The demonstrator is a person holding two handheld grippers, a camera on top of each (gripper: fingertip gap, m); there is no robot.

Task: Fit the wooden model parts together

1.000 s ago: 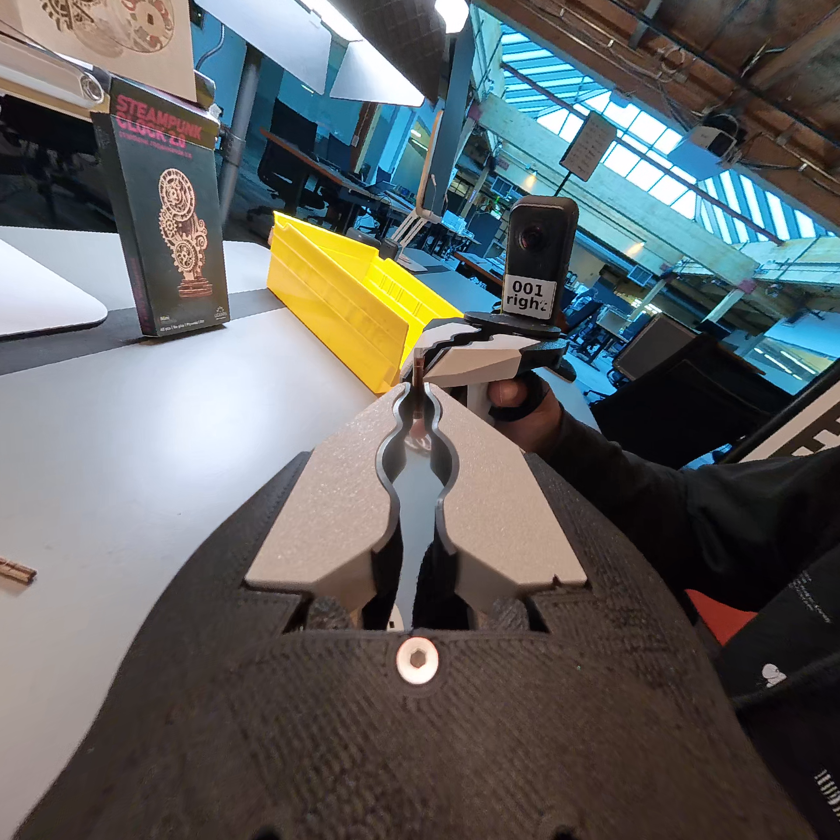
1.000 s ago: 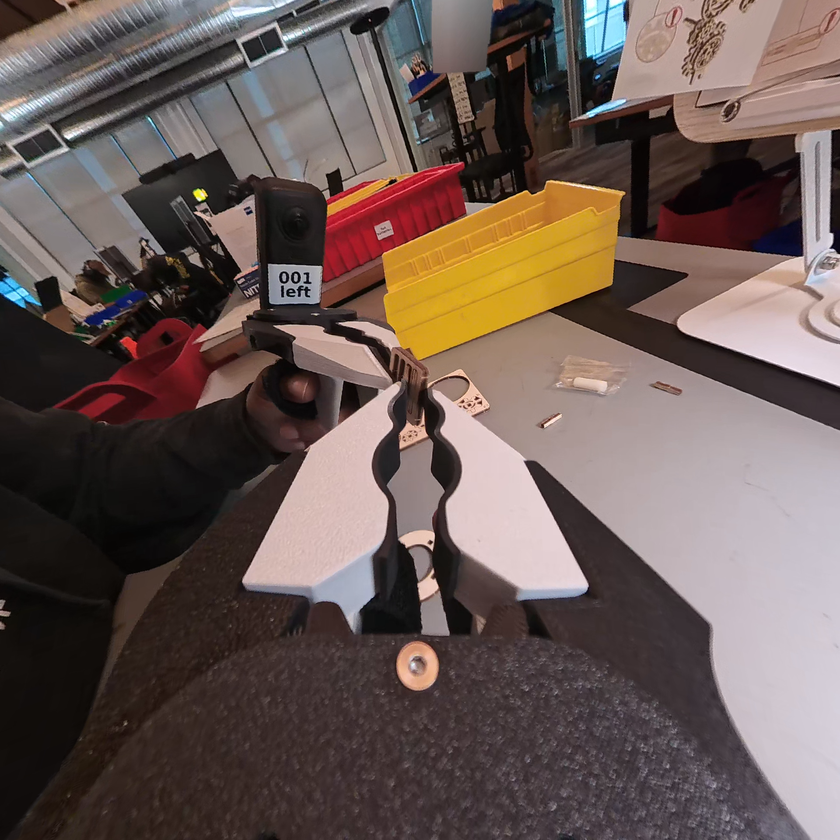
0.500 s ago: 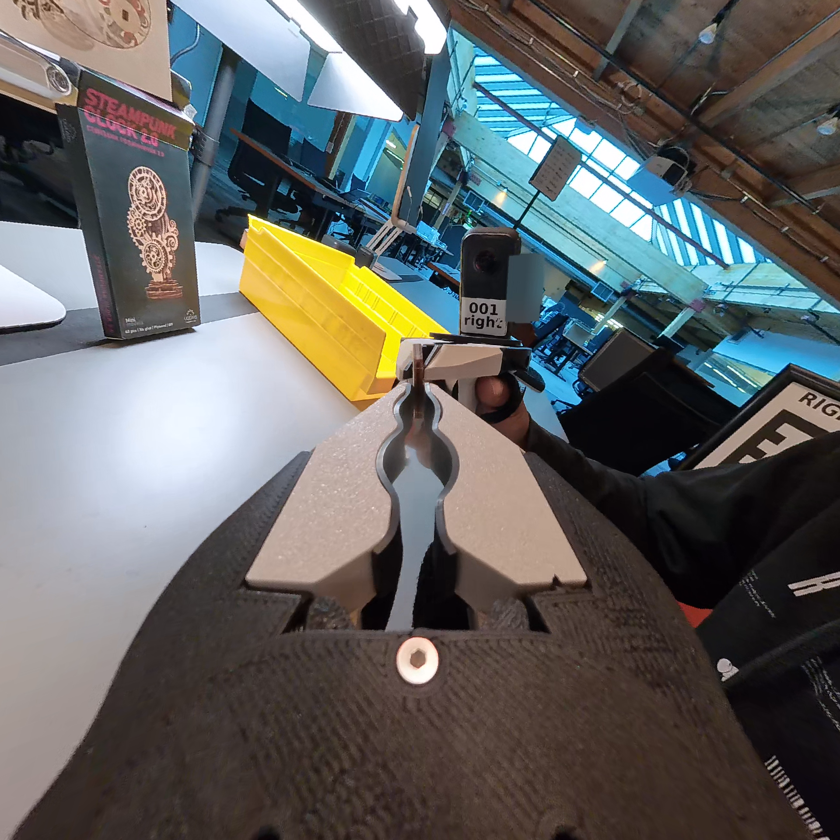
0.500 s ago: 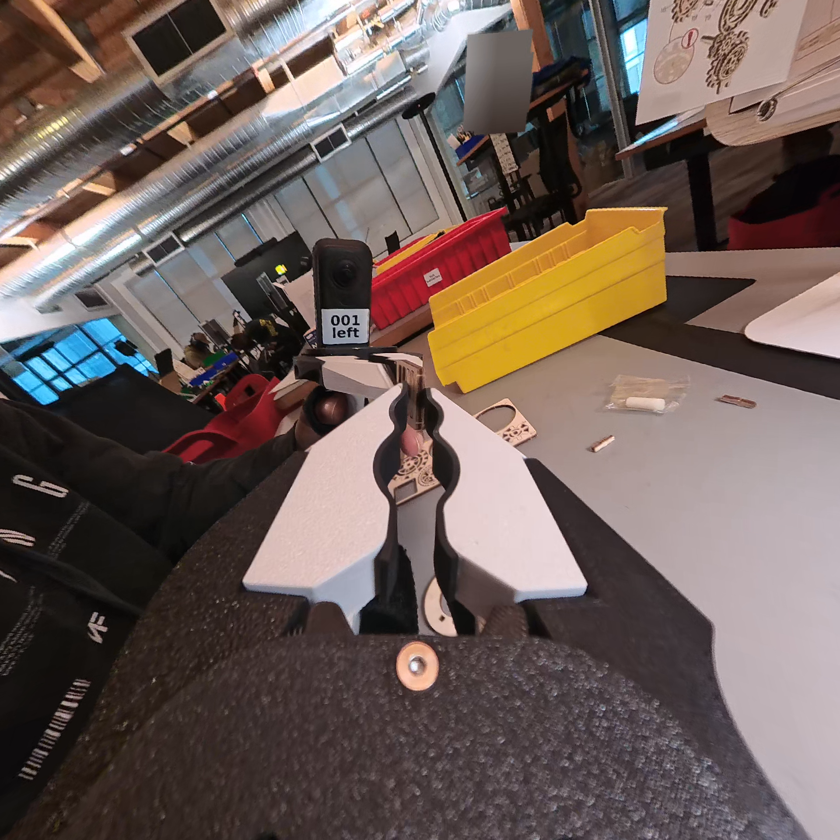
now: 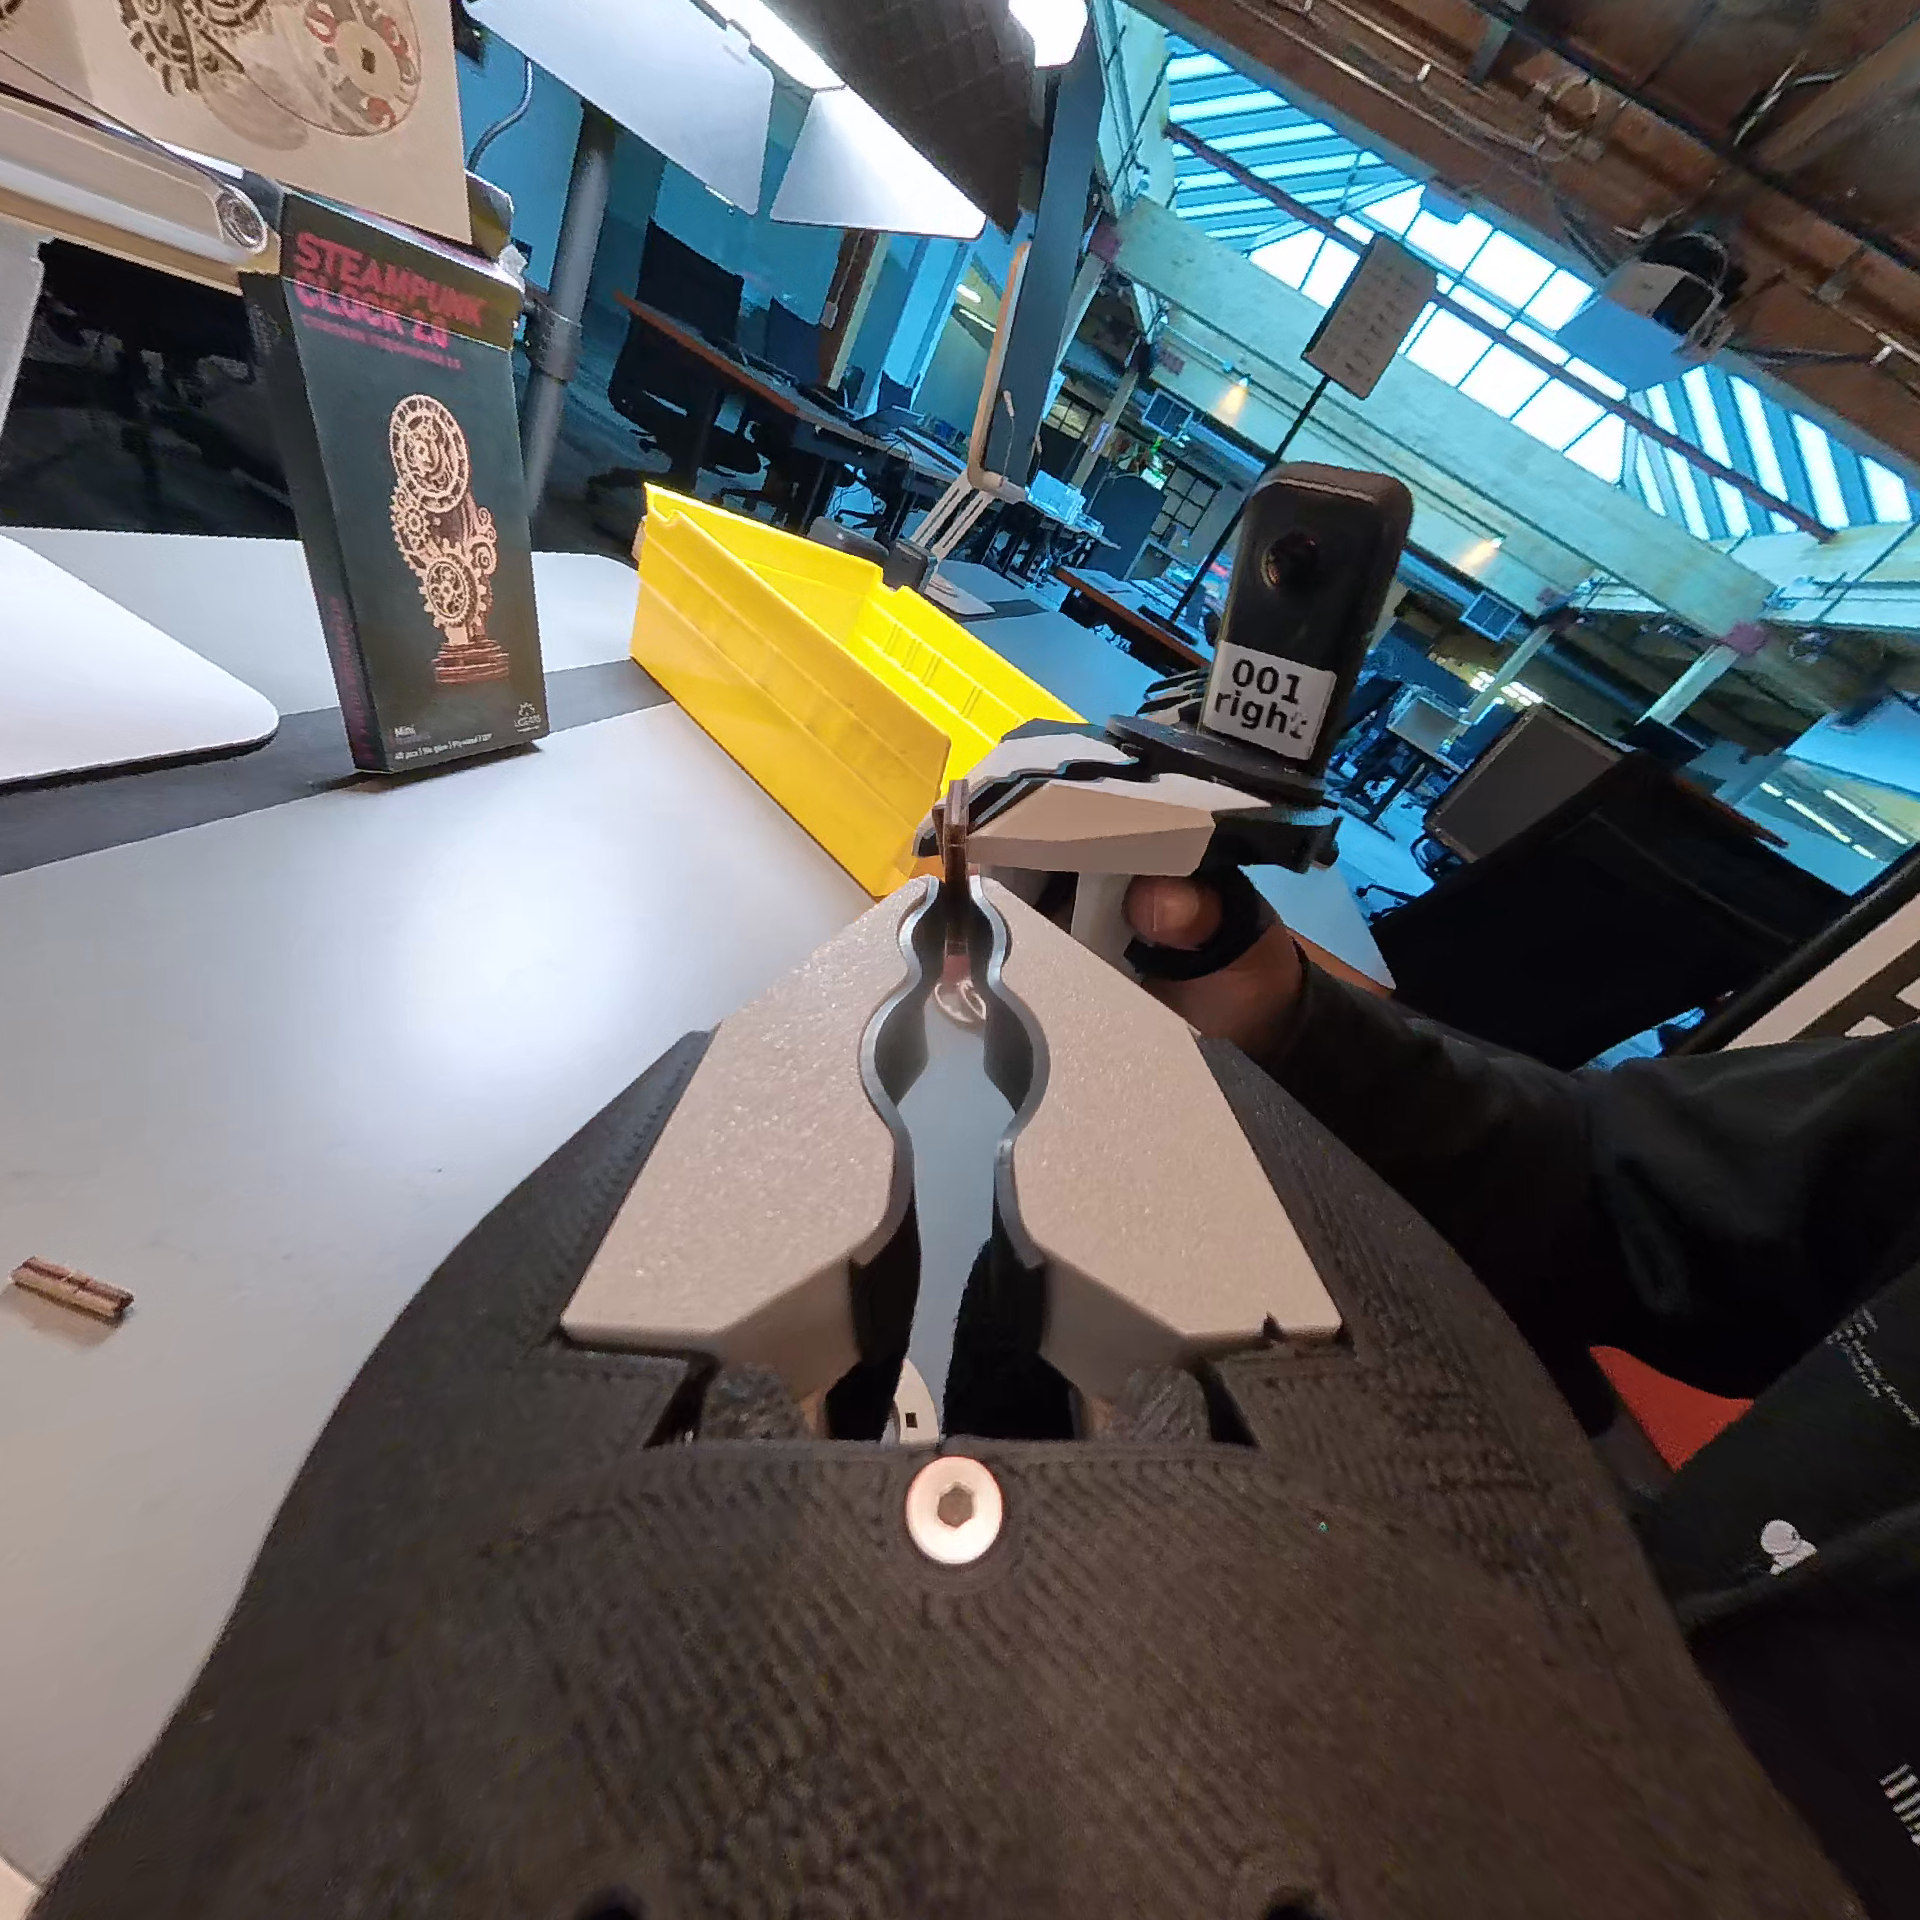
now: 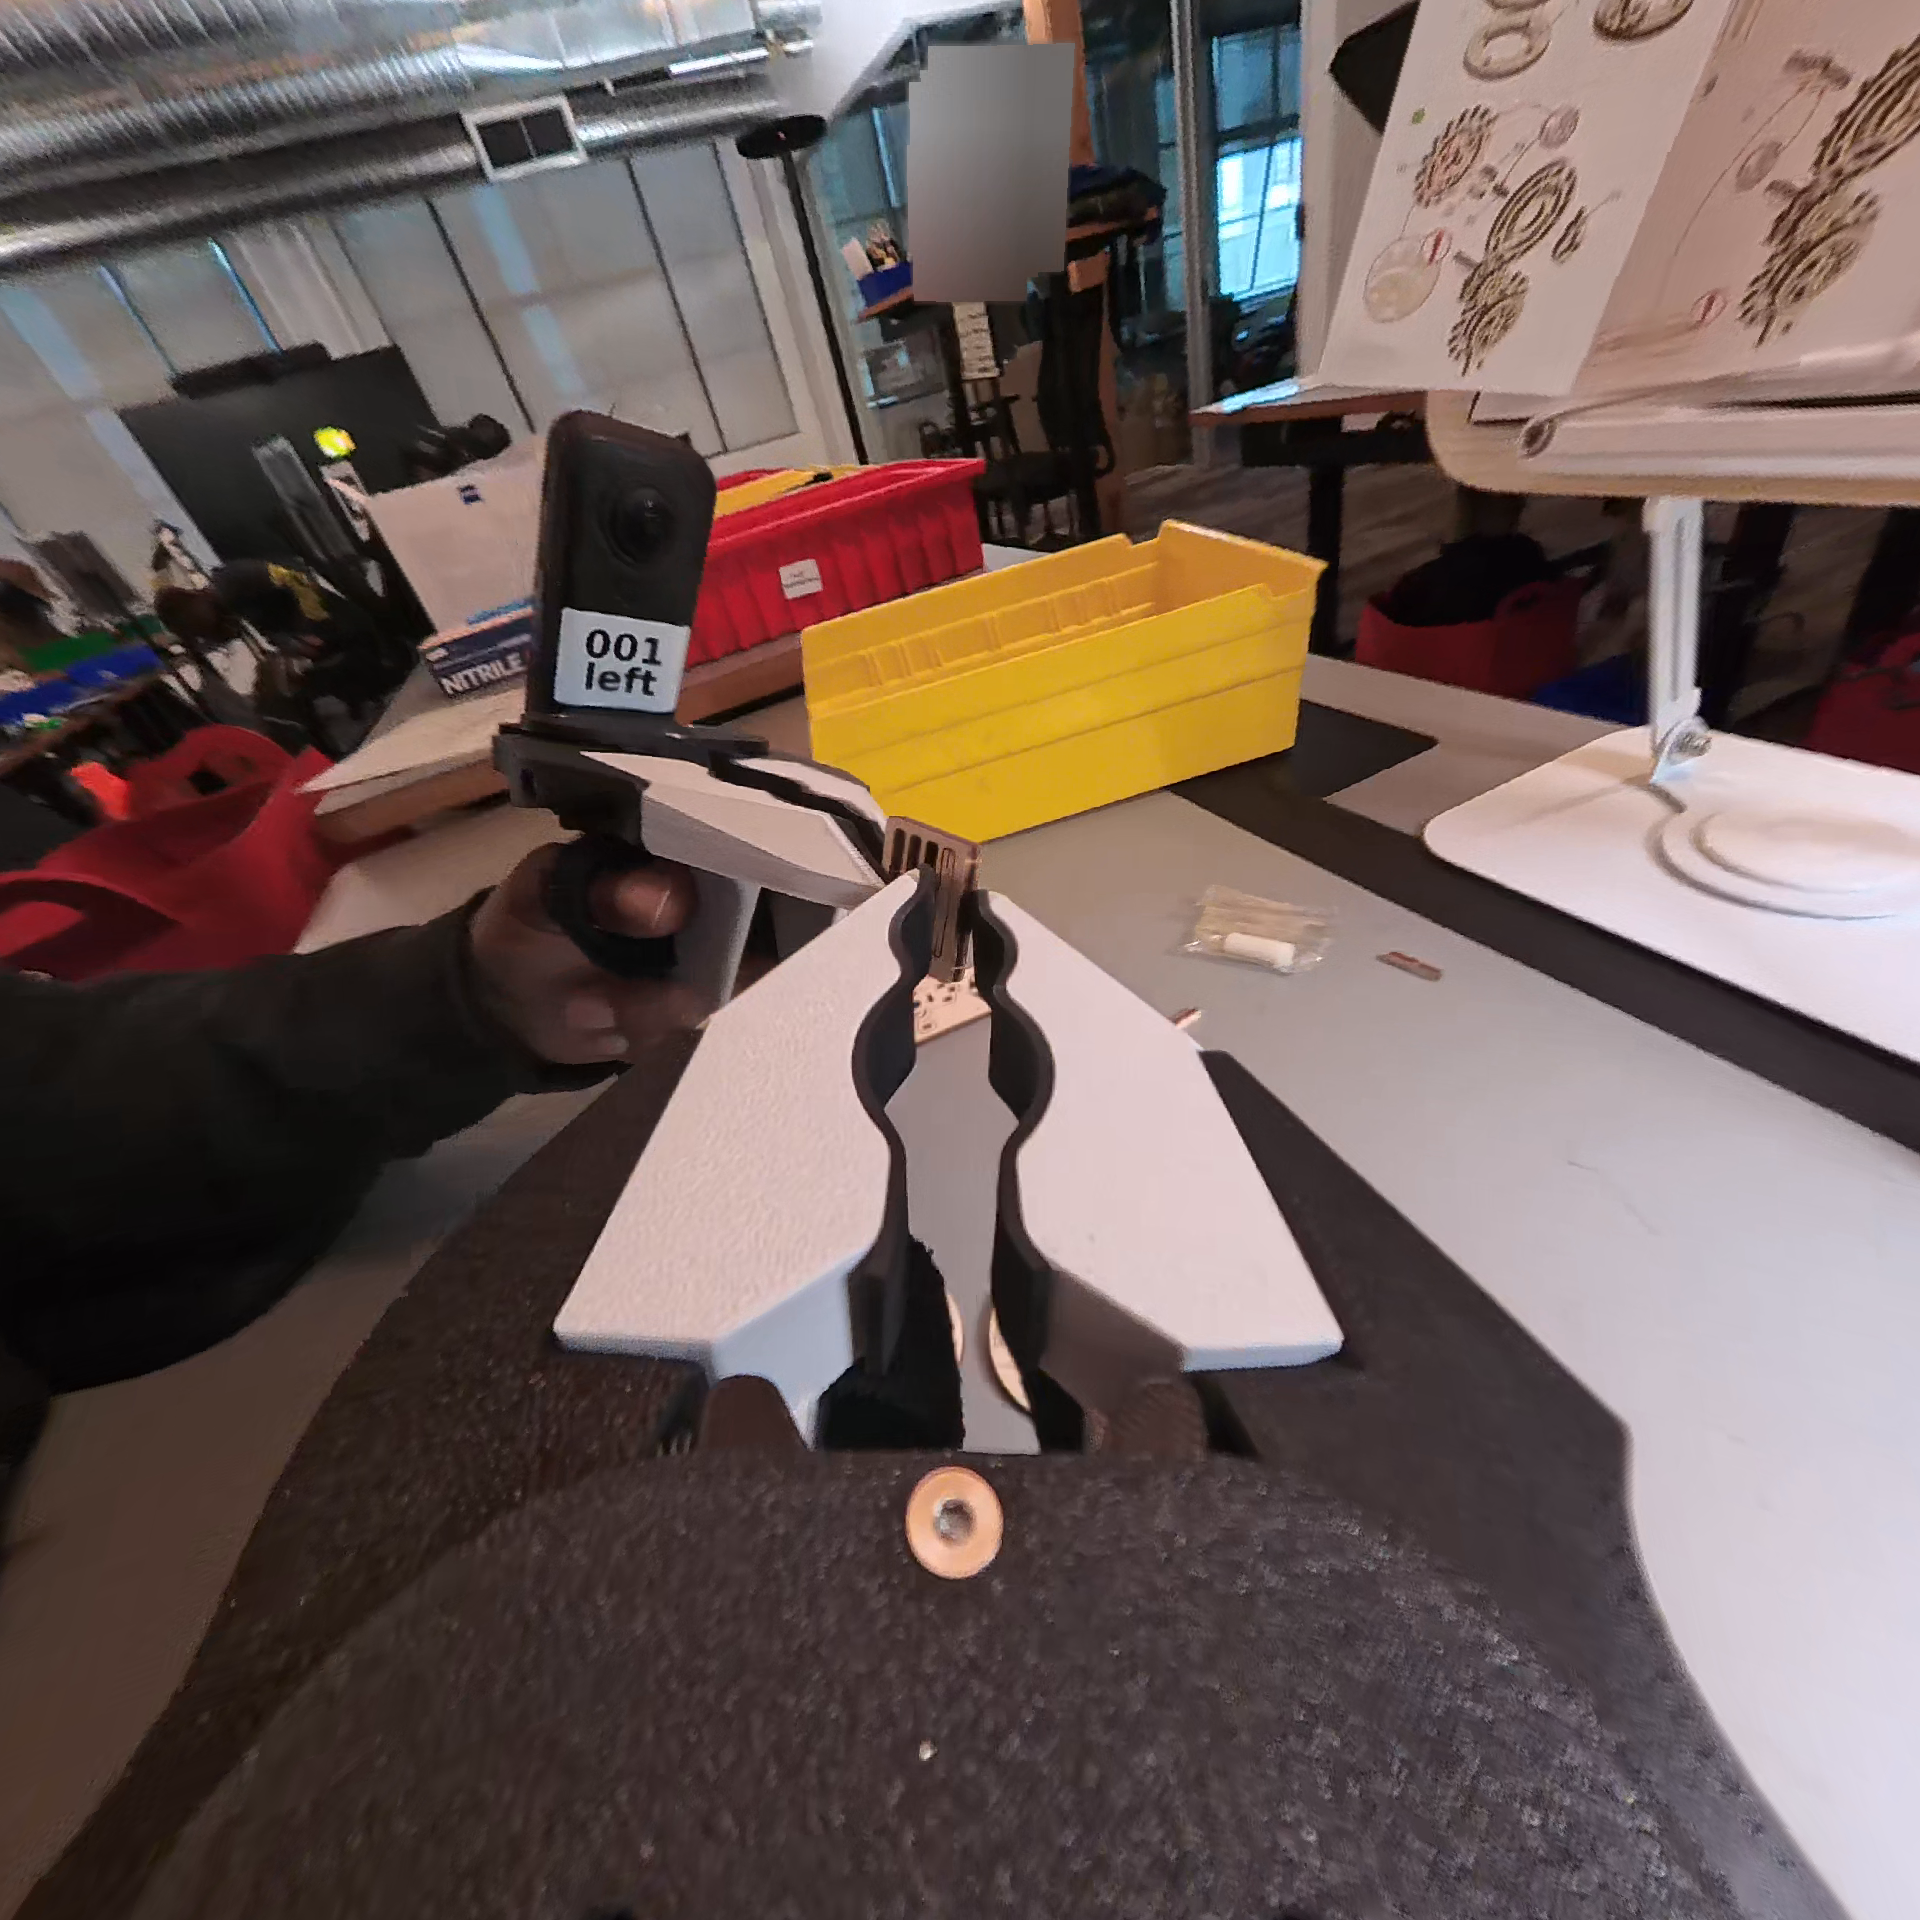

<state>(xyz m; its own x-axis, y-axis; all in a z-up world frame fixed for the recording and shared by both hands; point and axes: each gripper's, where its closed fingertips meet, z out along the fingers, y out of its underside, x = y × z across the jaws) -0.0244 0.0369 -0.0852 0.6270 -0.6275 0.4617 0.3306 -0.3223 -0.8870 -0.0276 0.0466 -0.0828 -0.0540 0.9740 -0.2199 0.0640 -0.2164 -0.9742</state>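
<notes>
The small wooden part (image 6: 932, 883) (thin, with slots cut in it like a comb) is up in the air above the grey table (image 6: 1455, 1195), right where the 2 tongs meet tip to tip. The right tongs (image 6: 951, 914) are clamped on its lower end, with their white fingers (image 6: 1122, 1143) squeezed in close on both sides. The left tongs (image 6: 883, 842) come in from the left and their tips touch the top of the same part, but I cannot tell if they are clamped on it or just pressed against it. In the left wrist view the left tongs (image 5: 954, 904) have their tips nearly together, with a thin dark wooden piece (image 5: 954, 831) standing on edge just past them, against the tip of the right tongs (image 5: 951, 831). A hand (image 6: 582, 966) in a dark sleeve holds each tool by its grip. Below the right tongs, flat on the table, lies a pale wooden plate with holes (image 6: 940, 1013). Farther right of them sit a little clear bag (image 6: 1257, 930) and 2 short wooden sticks (image 6: 1408, 964). Behind the tongs is a yellow bin (image 6: 1060, 675), with a red bin (image 6: 831, 551) behind that. To the left of the left tongs stands a dark box (image 5: 410, 499), and 1 small wooden stick (image 5: 71, 1288) lies near the table edge.
</notes>
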